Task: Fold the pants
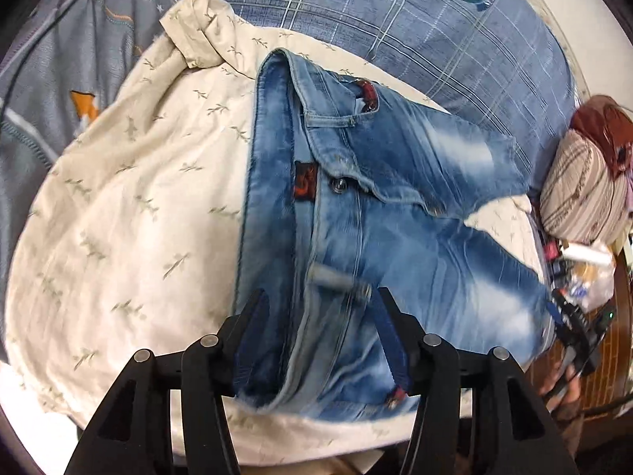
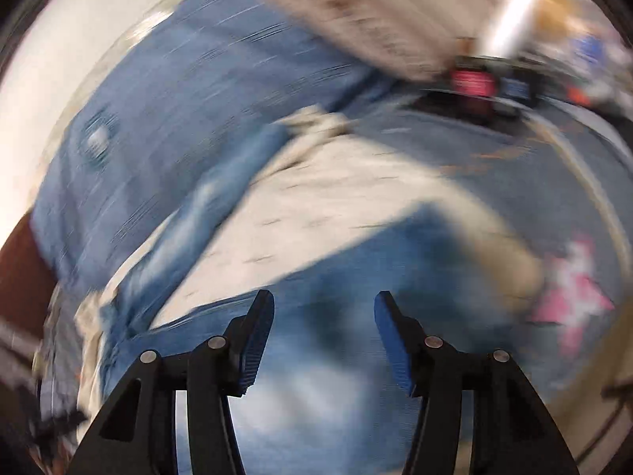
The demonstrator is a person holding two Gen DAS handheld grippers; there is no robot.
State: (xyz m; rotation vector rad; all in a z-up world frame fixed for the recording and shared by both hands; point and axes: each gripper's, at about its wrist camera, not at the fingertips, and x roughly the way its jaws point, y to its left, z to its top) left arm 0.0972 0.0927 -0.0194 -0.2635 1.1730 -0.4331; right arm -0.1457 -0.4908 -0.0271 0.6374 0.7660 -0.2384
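Faded blue jeans (image 1: 395, 206) lie crumpled on a cream leaf-print sheet (image 1: 130, 206), waistband toward the left, legs running right. My left gripper (image 1: 320, 301) is open, its jaws either side of the waistband edge near a belt loop. My right gripper (image 2: 323, 304) is open over blurred blue denim (image 2: 316, 396); it also shows in the left wrist view (image 1: 569, 316) at the far right end of the jeans. The right wrist view is motion-blurred.
A blue plaid pillow (image 1: 415, 31) lies behind the jeans, a grey star-print blanket (image 1: 59, 59) at the left. A striped cushion (image 1: 585, 190) and small clutter (image 1: 585, 277) sit at the right bed edge.
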